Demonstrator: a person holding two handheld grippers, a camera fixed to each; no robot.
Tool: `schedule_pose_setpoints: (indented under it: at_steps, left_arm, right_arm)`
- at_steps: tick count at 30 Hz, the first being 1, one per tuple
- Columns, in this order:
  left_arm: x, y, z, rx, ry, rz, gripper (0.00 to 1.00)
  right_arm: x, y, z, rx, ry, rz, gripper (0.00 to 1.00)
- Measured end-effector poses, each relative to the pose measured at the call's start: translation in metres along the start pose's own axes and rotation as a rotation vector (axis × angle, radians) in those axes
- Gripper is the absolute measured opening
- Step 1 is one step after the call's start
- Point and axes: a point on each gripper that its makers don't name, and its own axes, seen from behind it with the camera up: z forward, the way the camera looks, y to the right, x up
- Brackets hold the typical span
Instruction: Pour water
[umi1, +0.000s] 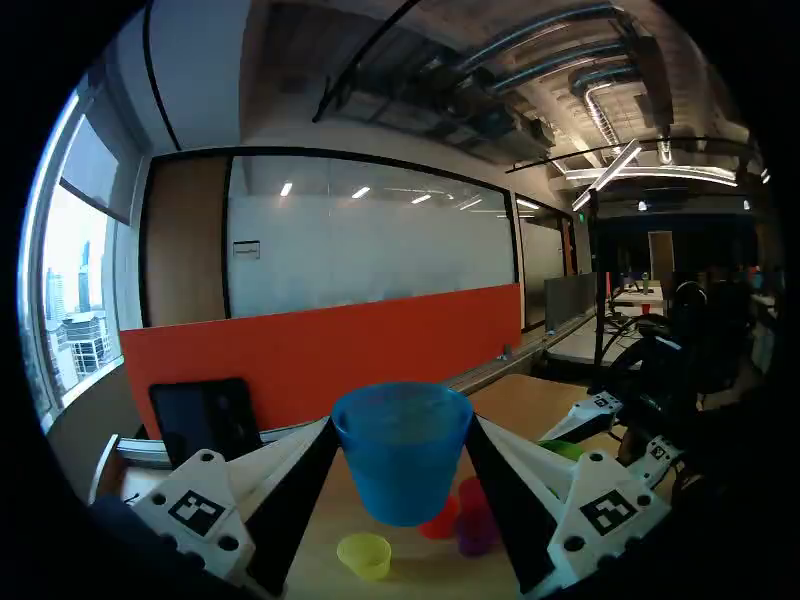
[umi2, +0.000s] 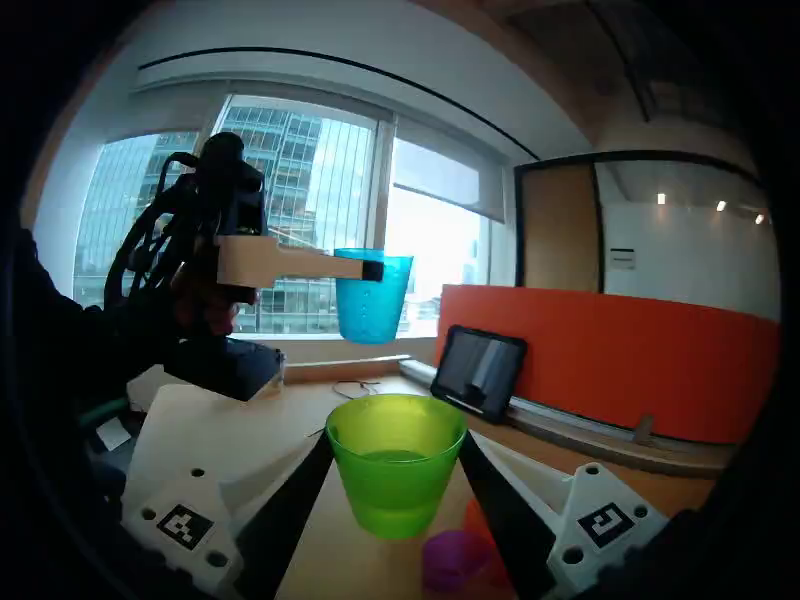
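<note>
In the left gripper view, my left gripper (umi1: 403, 455) is shut on a blue translucent cup (umi1: 402, 460), held upright above the wooden desk (umi1: 420, 570). The same blue cup (umi2: 372, 295) hangs in the air at upper left in the right gripper view, pinched by the left gripper (umi2: 375, 268). My right gripper (umi2: 397, 470) is shut on a green cup (umi2: 396, 462) with a little liquid in its bottom, upright over the desk (umi2: 330, 545). The right gripper (umi1: 600, 420) with the green cup's rim (umi1: 562, 449) is at the right in the left gripper view.
A yellow cup (umi1: 365, 555), a red cup (umi1: 440, 520) and a purple cup (umi1: 477, 528) stand on the desk below. A purple cup (umi2: 455, 560) sits under the green one. A dark tablet (umi2: 478, 370) leans on the orange divider (umi2: 620, 360). Windows are behind.
</note>
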Motion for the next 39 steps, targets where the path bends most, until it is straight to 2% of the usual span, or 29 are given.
schedule_pose_setpoints:
  at_steps: [5,14,23,29,39]
  left_arm:
    - [-0.022,-0.006,-0.003,0.012,-0.025,-0.002,0.88]
    - [-0.071,-0.014,-0.006,0.019,-0.095,-0.031,0.88]
    - [-0.108,-0.016,-0.007,0.020,-0.154,-0.008,0.88]
    - [-0.128,-0.011,-0.004,0.004,-0.195,0.006,0.88]
    - [-0.163,-0.007,-0.002,-0.019,-0.278,0.026,0.88]
  right_arm:
    - [-0.003,0.012,-0.008,-0.030,-0.014,0.000,0.91]
    - [-0.011,0.046,-0.036,-0.109,-0.045,0.012,0.91]
    - [-0.018,0.077,-0.059,-0.175,-0.064,0.040,0.91]
    - [-0.029,0.084,-0.065,-0.186,-0.087,0.058,0.91]
    - [-0.062,0.085,-0.068,-0.173,-0.168,0.076,0.91]
